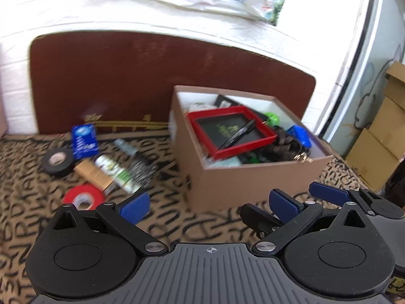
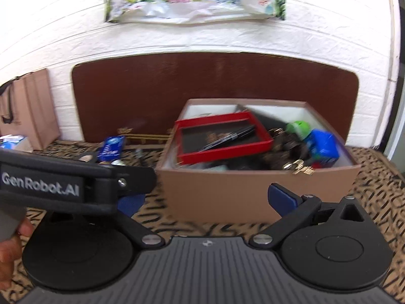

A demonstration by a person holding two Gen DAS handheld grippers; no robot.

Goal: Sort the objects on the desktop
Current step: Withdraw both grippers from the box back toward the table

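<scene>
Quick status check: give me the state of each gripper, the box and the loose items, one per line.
Left gripper: open, nothing between the fingers.
Right gripper: open, empty.
Brown cardboard box: lidless, upright, piled with items.
Red shallow tray: tilted on the pile in the box, black pen lying in it.
Red tape roll: flat on the patterned cloth, outside the box.
Black tape roll: flat, outside the box.

Both wrist views look forward and slightly down, near the bench [image 1: 30, 172]; both share the brown box [image 1: 253, 177] [image 2: 253, 190].

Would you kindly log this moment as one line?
left gripper open, empty | right gripper open, empty | box filled | red tape, black tape outside box
</scene>
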